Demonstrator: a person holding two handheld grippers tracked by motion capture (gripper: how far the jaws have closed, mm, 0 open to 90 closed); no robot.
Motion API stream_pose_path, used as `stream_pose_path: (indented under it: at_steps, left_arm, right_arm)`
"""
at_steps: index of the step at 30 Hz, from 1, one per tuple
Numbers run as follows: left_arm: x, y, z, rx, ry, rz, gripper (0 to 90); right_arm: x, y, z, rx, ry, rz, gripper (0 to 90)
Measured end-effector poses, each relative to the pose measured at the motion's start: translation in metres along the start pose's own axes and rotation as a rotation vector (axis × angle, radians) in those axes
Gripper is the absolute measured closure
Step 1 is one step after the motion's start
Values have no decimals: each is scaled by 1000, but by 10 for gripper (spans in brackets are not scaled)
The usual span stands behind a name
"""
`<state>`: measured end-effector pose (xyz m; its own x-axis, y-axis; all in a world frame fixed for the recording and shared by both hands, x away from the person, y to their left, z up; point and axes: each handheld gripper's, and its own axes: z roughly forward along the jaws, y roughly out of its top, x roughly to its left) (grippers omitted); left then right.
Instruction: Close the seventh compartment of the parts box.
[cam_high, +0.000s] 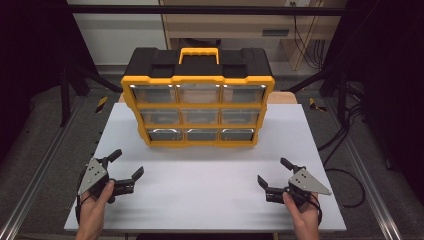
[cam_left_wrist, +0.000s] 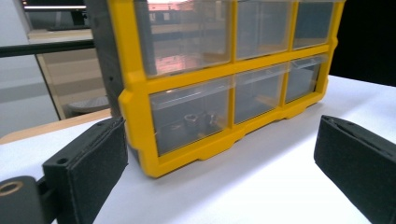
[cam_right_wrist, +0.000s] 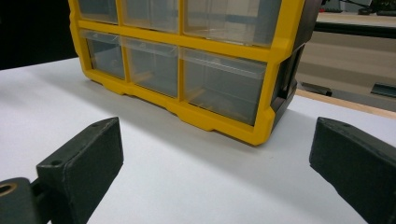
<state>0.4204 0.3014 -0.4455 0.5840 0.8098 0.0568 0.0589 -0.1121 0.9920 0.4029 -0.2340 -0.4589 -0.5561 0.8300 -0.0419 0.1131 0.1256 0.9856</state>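
Note:
A yellow and black drawer cabinet (cam_high: 198, 102) with clear drawers in three rows stands upright at the back middle of the white table (cam_high: 200, 180). Its yellow handle (cam_high: 199, 51) sits on top. My left gripper (cam_high: 129, 164) rests near the table's front left, open, nothing between its jaws. My right gripper (cam_high: 272, 171) rests at the front right, also open and empty. In the left gripper view the cabinet (cam_left_wrist: 224, 79) is close ahead, and small metal parts (cam_left_wrist: 198, 119) lie in its bottom left drawer. The right gripper view looks at the cabinet's (cam_right_wrist: 187, 65) lower right corner.
Black frame legs (cam_high: 65, 85) and cables (cam_high: 345, 135) stand on the floor beside the table. A wooden strip (cam_right_wrist: 345, 105) runs along the table's far edge. White table surface stretches between the two grippers and in front of the cabinet.

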Motion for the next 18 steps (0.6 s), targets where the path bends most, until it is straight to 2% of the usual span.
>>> stream_pose_path:
  at_steps: [7, 18]
  left_arm:
    - [5, -6, -1, -9, 9, -1, 28]
    - [5, -14, 2, -12, -27, -3, 31]
  right_arm:
    - [0, 0, 0, 3, 3, -4, 32]
    - [0, 0, 0, 4, 6, -6, 32]
